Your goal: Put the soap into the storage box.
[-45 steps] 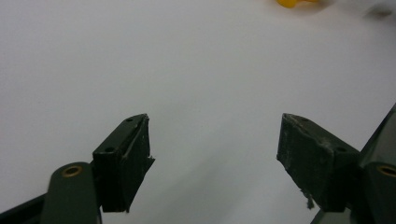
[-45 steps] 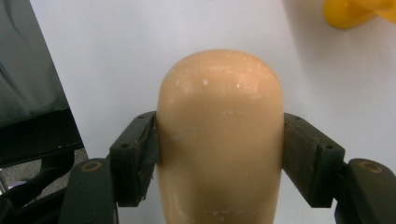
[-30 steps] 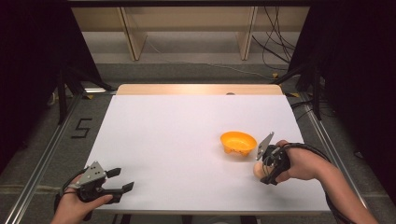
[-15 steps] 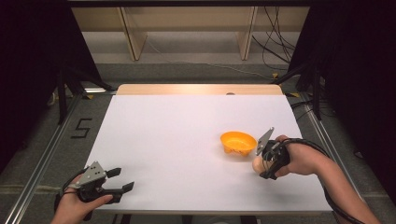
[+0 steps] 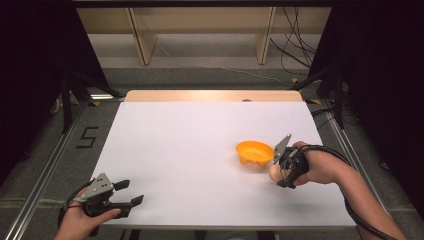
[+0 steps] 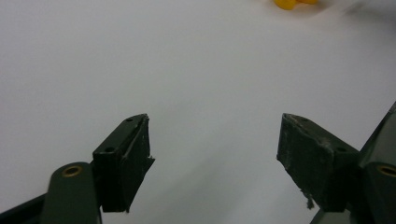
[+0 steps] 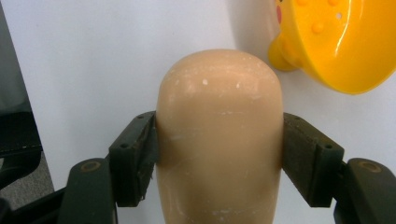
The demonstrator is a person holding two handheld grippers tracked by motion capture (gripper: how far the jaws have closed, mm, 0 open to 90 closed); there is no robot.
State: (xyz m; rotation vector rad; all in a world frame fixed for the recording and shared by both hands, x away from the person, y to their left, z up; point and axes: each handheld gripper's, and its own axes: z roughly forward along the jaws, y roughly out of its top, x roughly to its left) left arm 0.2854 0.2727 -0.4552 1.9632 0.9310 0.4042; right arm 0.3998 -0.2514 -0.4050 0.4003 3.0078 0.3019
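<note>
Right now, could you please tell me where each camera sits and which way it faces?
High view: above the person's side, looking forward and down at the white table; forearms, both grippers.
Left gripper view: on the left gripper, facing bare tabletop; open jaws.
Right gripper view: on the right gripper, jaws gripping a tan egg.
All share the orange bowl.

I see a white bench point(image 5: 190, 165) with a strip of bare wood point(image 5: 210, 95) along its far edge. Beyond it stand pale wooden shelf legs point(image 5: 142, 37) on a grey floor, with black cables point(image 5: 295, 50) trailing at the right. A black numeral five point(image 5: 87, 137) marks the floor left of the bench.
</note>
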